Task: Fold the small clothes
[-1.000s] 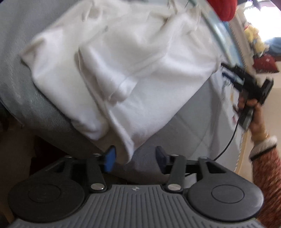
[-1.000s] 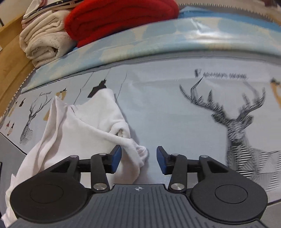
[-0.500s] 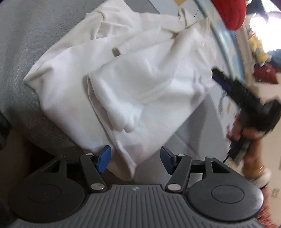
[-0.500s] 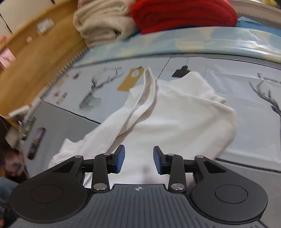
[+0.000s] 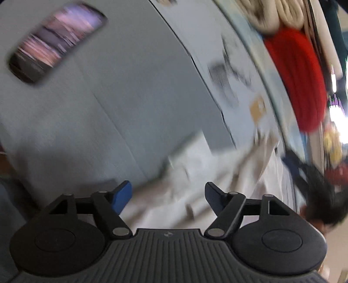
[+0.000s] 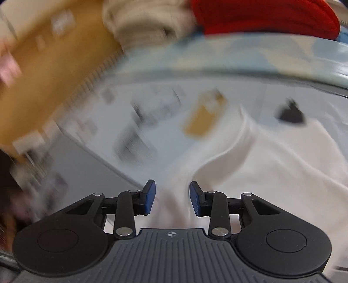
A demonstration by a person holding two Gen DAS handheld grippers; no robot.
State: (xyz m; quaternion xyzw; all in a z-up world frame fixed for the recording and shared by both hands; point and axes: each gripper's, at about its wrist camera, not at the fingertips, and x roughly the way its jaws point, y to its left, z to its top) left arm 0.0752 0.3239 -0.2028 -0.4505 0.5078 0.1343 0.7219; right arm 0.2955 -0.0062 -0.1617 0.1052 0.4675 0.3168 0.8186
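shirt point(image 6: 271, 165): you've slid over to its edge, looks half-folded, blurry tho
left gripper point(image 5: 166, 194): jaws opening, nothing pinched
right gripper point(image 6: 171, 197): narrow gap, empty

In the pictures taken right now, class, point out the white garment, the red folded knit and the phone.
white garment point(image 6: 282, 165), right wrist view, on its broad flat panel.
red folded knit point(image 6: 261, 15), right wrist view, on its top fold.
phone point(image 5: 56, 41), left wrist view, on its screen.

The left claw point(image 5: 167, 197) now opens wider than a second ago, and the white shirt point(image 5: 195, 174) fills less of its view. The right claw point(image 6: 171, 200) is narrower than before, with the shirt now directly ahead between its pads.
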